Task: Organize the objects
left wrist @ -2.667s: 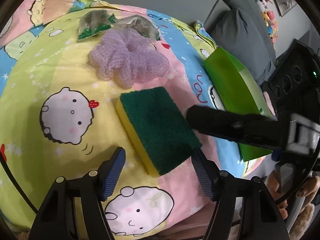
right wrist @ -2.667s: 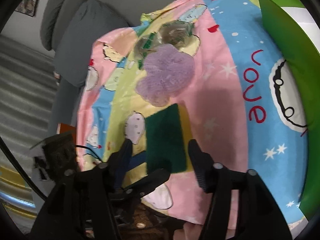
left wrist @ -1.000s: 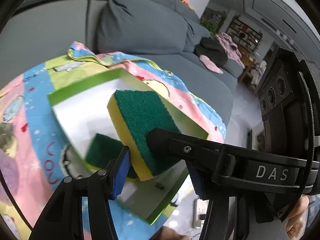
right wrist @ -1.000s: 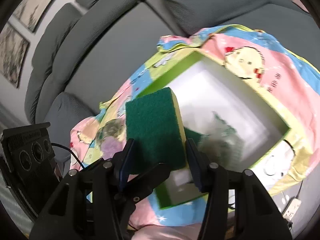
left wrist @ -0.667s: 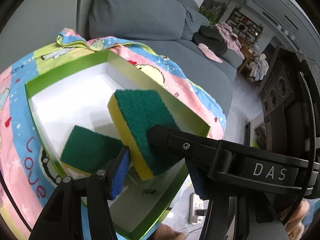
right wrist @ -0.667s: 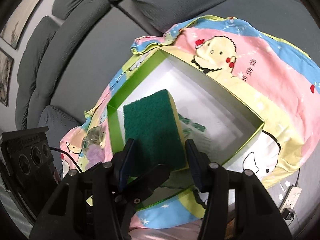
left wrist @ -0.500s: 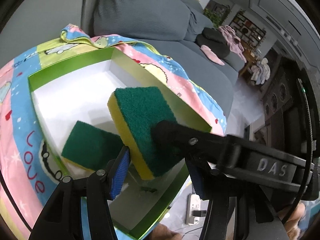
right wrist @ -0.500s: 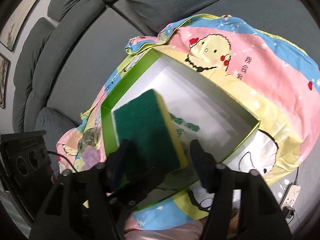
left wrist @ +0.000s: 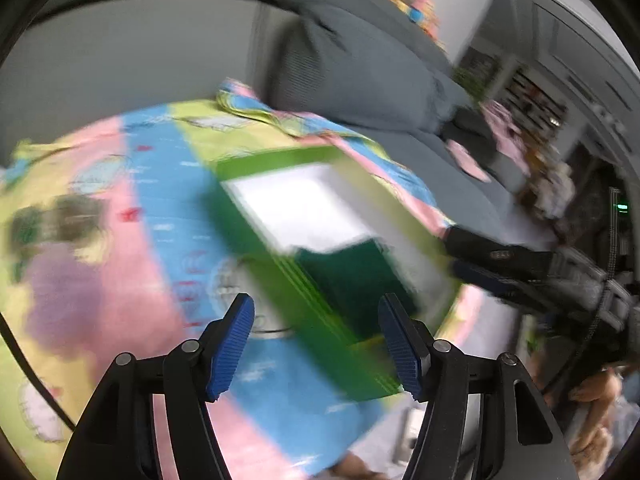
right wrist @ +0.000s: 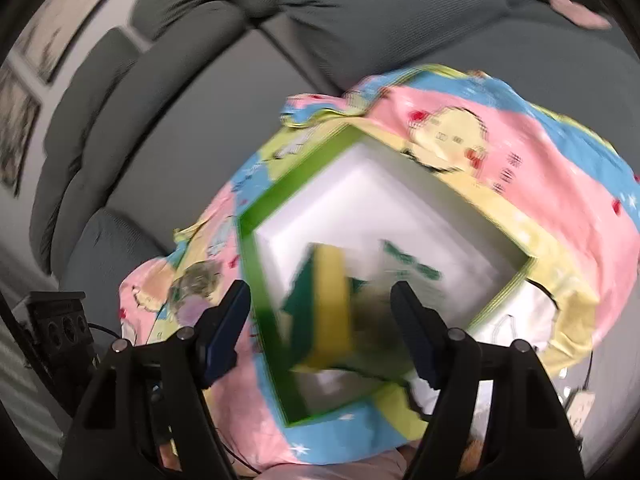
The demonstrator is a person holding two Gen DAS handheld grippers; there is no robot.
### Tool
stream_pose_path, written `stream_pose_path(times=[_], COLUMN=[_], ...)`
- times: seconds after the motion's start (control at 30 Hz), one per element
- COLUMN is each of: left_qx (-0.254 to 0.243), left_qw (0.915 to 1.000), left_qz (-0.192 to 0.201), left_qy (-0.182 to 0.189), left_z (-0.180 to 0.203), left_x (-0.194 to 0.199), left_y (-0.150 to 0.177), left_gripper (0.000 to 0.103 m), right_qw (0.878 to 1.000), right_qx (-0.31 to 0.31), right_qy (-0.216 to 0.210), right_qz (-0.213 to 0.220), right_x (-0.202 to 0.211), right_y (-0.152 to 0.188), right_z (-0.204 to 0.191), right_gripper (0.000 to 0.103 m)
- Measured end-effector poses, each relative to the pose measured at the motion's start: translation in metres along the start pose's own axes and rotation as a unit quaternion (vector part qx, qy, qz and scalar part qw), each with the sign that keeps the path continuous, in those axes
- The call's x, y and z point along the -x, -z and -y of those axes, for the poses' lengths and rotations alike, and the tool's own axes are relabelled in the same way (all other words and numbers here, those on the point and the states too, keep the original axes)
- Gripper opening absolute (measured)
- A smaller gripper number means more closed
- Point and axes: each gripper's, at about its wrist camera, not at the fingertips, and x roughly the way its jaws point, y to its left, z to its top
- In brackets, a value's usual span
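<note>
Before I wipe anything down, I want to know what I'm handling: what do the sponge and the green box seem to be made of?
Sponge: soft yellow foam with a rough dark green scouring layer, judging by its two-tone block, though blurred. Green box: probably thin cardboard, with smooth bright green walls outside and plain white inside; the thin, straight, folded-looking sides suggest it.

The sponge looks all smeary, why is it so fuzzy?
Right wrist view: the sponge is streaked by motion blur over the green box; the black gripper fingers stay sharp. Left wrist view: blanket and box smear sideways too.
</note>
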Motion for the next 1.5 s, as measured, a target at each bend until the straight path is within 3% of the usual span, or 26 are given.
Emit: stream_pose_path(times=[0.03, 0.07, 0.23, 0.43, 0.5, 0.6, 0.7, 0.83, 0.9, 1.1, 1.5], left_qx=[0.005, 0.016, 0.102, 0.138, 0.137, 0.13, 0.129, 0.14, 0.132, 0.137, 0.137], left_qw=[0.9997, 0.9985, 0.9811, 0.9592, 0.9571, 0.953, 0.9476, 0.9511, 0.9458, 0.9474, 0.9475], left_qz=[0.006, 0.014, 0.016, -0.025, -0.024, 0.006, 0.015, 0.016, 0.007, 0.01, 0.01], left_qy=[-0.021, -0.05, -0.164, -0.245, -0.254, -0.274, -0.292, -0.275, -0.297, -0.289, -0.289], left_z=[-0.013, -0.029, -0.12, -0.185, -0.194, -0.2, -0.206, -0.214, -0.208, -0.211, -0.211], left_x=[0.006, 0.014, 0.032, 0.0, -0.006, -0.014, -0.023, -0.024, -0.027, -0.024, -0.023], left_y=[0.003, 0.008, 0.046, 0.075, 0.076, 0.075, 0.073, 0.072, 0.071, 0.074, 0.074], left_gripper=[0.065, 0.065, 0.065, 0.065, 0.065, 0.065, 0.087, 0.099, 0.103, 0.103, 0.103], right_qw=[1.0, 0.999, 0.992, 0.976, 0.974, 0.98, 0.986, 0.978, 0.975, 0.972, 0.969], right_qx=[0.016, 0.026, 0.116, 0.197, 0.202, 0.18, 0.159, 0.195, 0.208, 0.211, 0.224], right_qy=[-0.012, -0.018, -0.029, -0.002, 0.014, 0.029, 0.037, 0.07, 0.08, 0.096, 0.097], right_qz=[0.001, 0.002, -0.027, -0.091, -0.101, -0.079, -0.044, -0.016, -0.017, -0.047, -0.046], right_x=[-0.002, -0.004, -0.038, -0.128, -0.157, -0.176, -0.181, -0.187, -0.193, -0.215, -0.221], right_y=[0.002, 0.004, 0.024, 0.054, 0.061, 0.068, 0.075, 0.086, 0.089, 0.09, 0.097], right_z=[-0.014, -0.022, -0.089, -0.137, -0.141, -0.137, -0.133, -0.14, -0.141, -0.137, -0.137], right_gripper=[0.089, 0.092, 0.095, 0.096, 0.096, 0.096, 0.096, 0.096, 0.096, 0.096, 0.102])
